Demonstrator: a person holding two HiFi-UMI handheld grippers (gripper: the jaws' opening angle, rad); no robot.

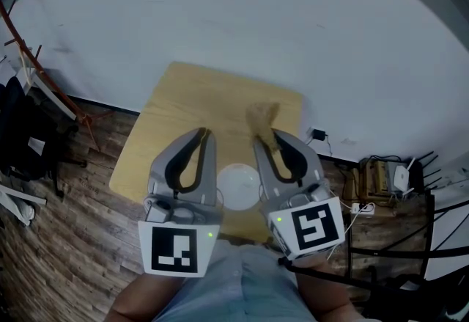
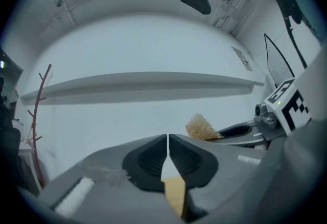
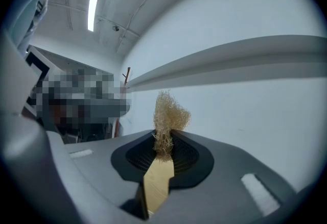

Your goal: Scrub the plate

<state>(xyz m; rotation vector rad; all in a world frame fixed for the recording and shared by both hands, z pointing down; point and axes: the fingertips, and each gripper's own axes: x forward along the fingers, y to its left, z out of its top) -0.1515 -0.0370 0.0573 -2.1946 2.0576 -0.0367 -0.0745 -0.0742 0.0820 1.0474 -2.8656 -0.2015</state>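
Scrubber up, plate down below between the two tongs!

The right tongs [image 3: 163, 142] pinch a tan fibre scrubber [image 3: 171, 112] tight, tuft poking out past the tips. The left tongs [image 2: 167, 140] are closed on nothing. Both point up at the wall, and the white plate [image 1: 236, 183] sits on the wooden surface [image 1: 172, 119] underneath, nearer the person than the tips. The right side is the one equipped, so I'd expect the scrubber to tip down and pull back onto the plate.
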